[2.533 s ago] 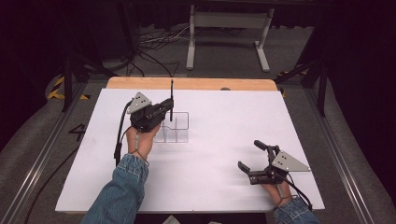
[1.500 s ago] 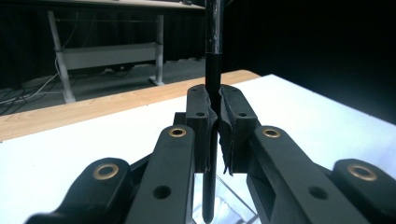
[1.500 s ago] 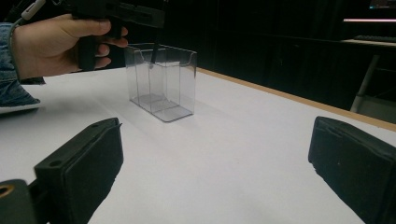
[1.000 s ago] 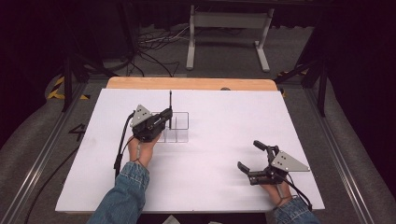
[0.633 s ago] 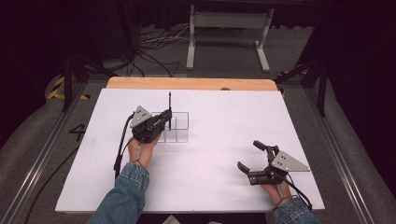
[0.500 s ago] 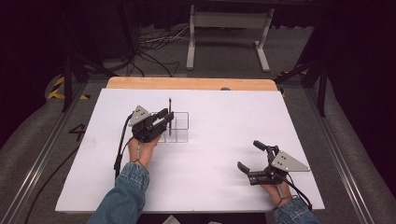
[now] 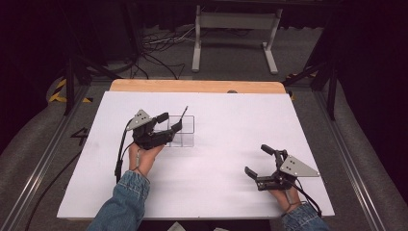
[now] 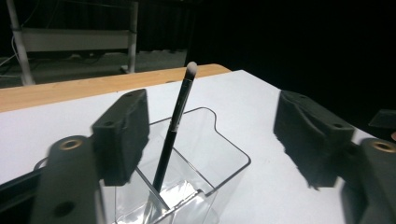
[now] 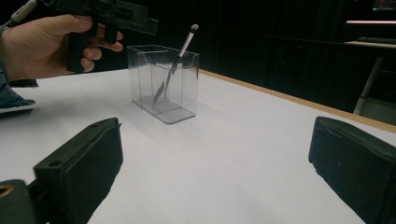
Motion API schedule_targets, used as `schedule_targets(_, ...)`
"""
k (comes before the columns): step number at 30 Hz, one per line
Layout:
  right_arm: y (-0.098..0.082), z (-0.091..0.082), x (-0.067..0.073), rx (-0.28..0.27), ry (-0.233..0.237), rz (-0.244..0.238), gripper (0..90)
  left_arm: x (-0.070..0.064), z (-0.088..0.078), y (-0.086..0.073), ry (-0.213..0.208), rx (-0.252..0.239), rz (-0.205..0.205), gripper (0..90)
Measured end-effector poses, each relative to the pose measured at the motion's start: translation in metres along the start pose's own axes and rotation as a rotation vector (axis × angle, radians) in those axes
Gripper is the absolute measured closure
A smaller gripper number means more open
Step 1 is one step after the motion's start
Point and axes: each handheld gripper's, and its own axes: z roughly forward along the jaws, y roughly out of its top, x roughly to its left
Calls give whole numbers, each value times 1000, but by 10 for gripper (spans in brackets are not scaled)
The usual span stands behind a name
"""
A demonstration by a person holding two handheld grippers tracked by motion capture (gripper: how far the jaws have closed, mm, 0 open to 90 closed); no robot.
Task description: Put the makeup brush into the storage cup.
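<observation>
So the makeup brush (image 8: 175, 126) is sitting in the clear organizer (image 8: 187, 186) on the white bench (image 7: 231, 144), leaning, bristles up. Left tongs (image 7: 169, 122) have just been opening and now stand apart, with nothing pinched. Best move, I reckon: back straight up and off so a pad doesn't clip the handle and tip the box. Right tongs (image 7: 257, 160) rest wide apart, well off to the side.

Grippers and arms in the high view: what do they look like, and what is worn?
Both the left gripper and the right gripper are black with two blocky jaws, a grey three-cornered plate on top and a trailing black cable. Blue denim sleeves cover the forearms.
</observation>
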Motion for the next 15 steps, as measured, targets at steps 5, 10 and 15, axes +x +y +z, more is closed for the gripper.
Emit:
schedule_targets(5, 1, 3, 1, 23, 17, -4, 1, -6, -10, 5, -41, -7, -2, 168)
schedule_targets(10, 6, 1, -1, 35, 19, 3, 1, -11, -19, 8, -51, 11, 47, 106)
schedule_targets(15, 15, -4, -5, 39, 7, 4, 1, -12, -24, 7, -64, 26, 55, 69)
